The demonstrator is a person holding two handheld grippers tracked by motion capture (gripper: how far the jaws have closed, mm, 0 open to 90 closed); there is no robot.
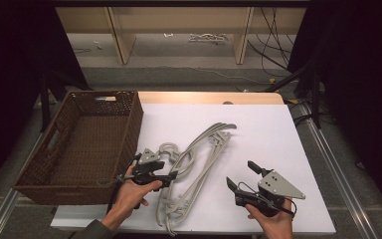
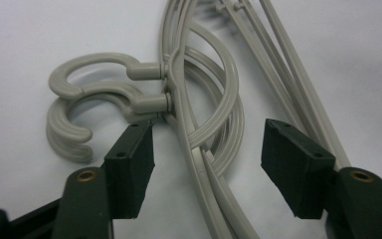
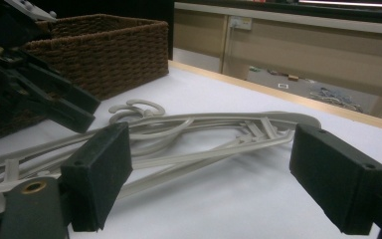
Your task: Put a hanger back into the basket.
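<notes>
A pile of grey plastic hangers (image 1: 199, 154) lies tangled on the white table, hooks pointing toward the basket. My left gripper (image 1: 169, 169) is low over the hook end of the pile. In the left gripper view its jaws (image 2: 211, 159) straddle the hanger necks (image 2: 199, 134) just below the two hooks (image 2: 94, 84), with a gap on both sides, so it is open. My right gripper (image 1: 241, 174) is held to the right of the pile. Its jaws (image 3: 209, 174) stand wide open with nothing between them. The hangers (image 3: 204, 149) lie beyond them on the table.
A brown wicker basket (image 1: 134, 124) stands at the left edge of the white table top (image 1: 268, 134), and its wall (image 3: 94, 55) rises behind the left gripper (image 3: 54, 107). Cables and wooden furniture legs lie on the floor beyond the table's far edge.
</notes>
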